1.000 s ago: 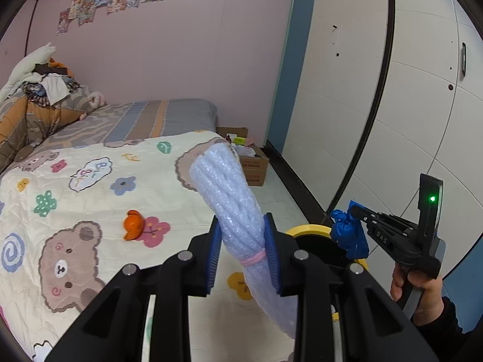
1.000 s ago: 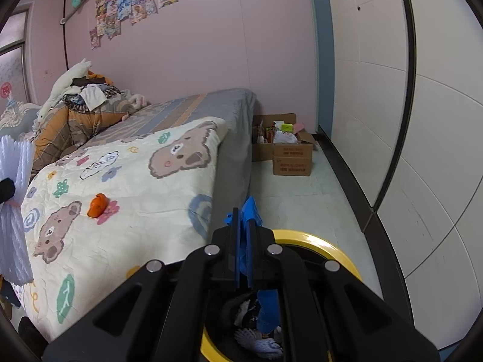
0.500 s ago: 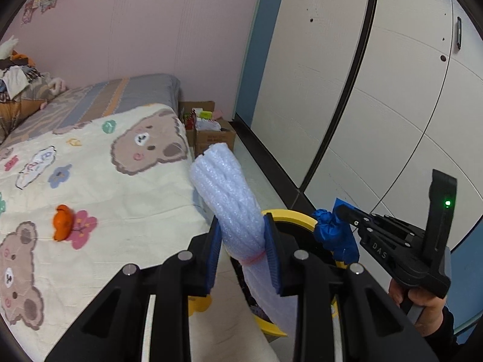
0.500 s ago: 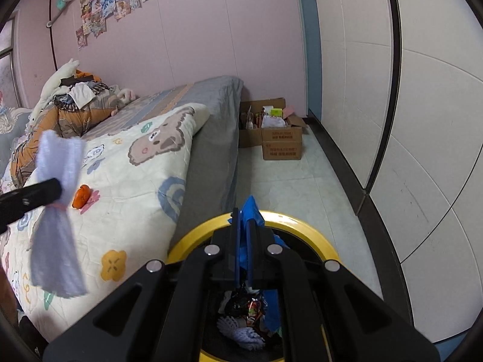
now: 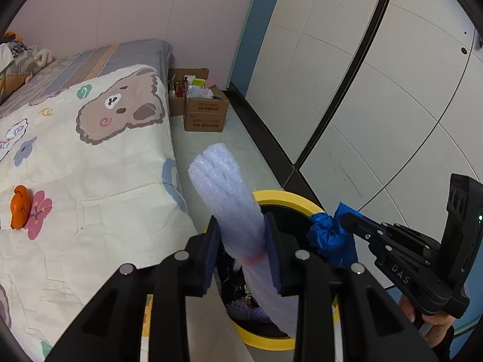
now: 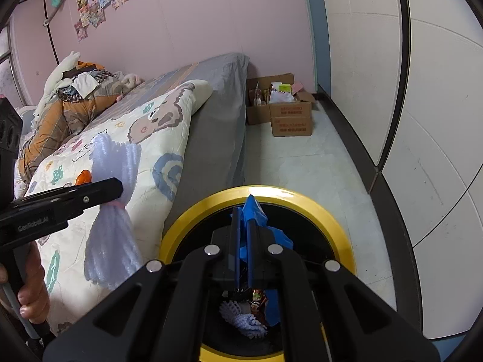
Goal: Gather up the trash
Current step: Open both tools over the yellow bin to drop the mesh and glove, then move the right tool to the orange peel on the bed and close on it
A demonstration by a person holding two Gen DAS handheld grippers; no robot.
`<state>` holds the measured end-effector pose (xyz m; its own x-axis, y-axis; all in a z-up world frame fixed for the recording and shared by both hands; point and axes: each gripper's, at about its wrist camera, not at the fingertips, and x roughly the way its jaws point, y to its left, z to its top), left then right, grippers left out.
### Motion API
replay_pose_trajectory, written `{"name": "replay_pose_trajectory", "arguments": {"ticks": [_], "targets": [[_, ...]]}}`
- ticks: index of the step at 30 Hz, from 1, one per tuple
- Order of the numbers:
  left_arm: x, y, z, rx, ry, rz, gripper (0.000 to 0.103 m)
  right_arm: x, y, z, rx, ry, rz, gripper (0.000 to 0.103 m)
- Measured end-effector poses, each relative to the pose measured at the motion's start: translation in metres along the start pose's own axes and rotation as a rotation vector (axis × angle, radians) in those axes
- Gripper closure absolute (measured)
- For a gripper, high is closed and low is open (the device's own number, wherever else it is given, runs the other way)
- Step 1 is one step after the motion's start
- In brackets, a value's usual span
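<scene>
1. Foam, a pale bundle (image 5: pixel 229 199) tied with a pink band, sits between the pads of the left hand-held gripper (image 5: pixel 241 250), whose jaws are opening; it hangs over the near left rim of the yellow-rimmed bin (image 6: pixel 332 217), at lower centre of the left view. Released now, its long lower end could catch the rim and tip out toward the bed (image 5: pixel 90 166).
2. Blue plastic, a crumpled bag (image 6: pixel 256 211), is pinched tight in the right hand-held gripper (image 6: pixel 243 226) above the bin mouth, so it should fall in.
3. Both tools crowd the same opening and could knock together.
4. Room is tight: bed edge at left, white cupboard doors (image 5: pixel 377 90) at right, bare floor only beyond the bin.
5. An orange peel (image 5: pixel 20 206) remains on the bed, at far left.
</scene>
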<state>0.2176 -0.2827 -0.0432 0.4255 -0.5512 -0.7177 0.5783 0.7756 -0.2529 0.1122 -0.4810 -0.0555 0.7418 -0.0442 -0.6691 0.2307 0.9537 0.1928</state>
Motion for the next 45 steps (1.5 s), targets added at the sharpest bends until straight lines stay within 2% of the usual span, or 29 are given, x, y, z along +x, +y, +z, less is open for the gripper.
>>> {"name": "replay_pose_trajectory", "arguments": {"ticks": [5, 7, 8, 9, 11, 17, 21, 33, 39, 45], "targets": [[0.002, -0.002, -0.001, -0.007, 0.011, -0.005, 0.068, -0.001, -0.004, -0.002, 0.016, 0.013, 0.003, 0.098], [0.002, -0.003, -0.001, -0.008, 0.009, -0.008, 0.061, -0.001, -0.008, -0.002, 0.031, 0.022, 0.004, 0.086], [0.001, -0.003, -0.001, -0.01, 0.006, -0.009, 0.058, -0.002, -0.01, -0.003, 0.043, 0.023, 0.004, 0.072], [0.001, -0.002, 0.0, -0.012, 0.006, -0.01, 0.055, -0.003, -0.012, -0.003, 0.05, 0.019, 0.002, 0.067], [-0.001, 0.0, 0.0, -0.017, 0.001, -0.011, 0.05, -0.007, -0.015, -0.003, 0.059, 0.012, -0.016, 0.067], [-0.014, 0.017, -0.002, -0.047, -0.042, 0.004, 0.022, -0.016, -0.021, -0.003, 0.087, -0.004, -0.036, 0.067], [-0.023, 0.035, -0.006, -0.066, -0.068, 0.035, 0.015, -0.018, -0.018, -0.001, 0.087, -0.015, -0.045, 0.067], [-0.05, 0.114, -0.02, -0.176, -0.101, 0.151, 0.015, -0.009, 0.039, 0.02, -0.016, -0.012, 0.01, 0.055], [-0.065, 0.148, -0.026, -0.221, -0.121, 0.199, 0.014, 0.004, 0.084, 0.036, -0.096, 0.012, 0.081, 0.045], [-0.079, 0.186, -0.035, -0.27, -0.143, 0.257, 0.014, 0.024, 0.131, 0.05, -0.189, 0.024, 0.112, 0.044]]}}
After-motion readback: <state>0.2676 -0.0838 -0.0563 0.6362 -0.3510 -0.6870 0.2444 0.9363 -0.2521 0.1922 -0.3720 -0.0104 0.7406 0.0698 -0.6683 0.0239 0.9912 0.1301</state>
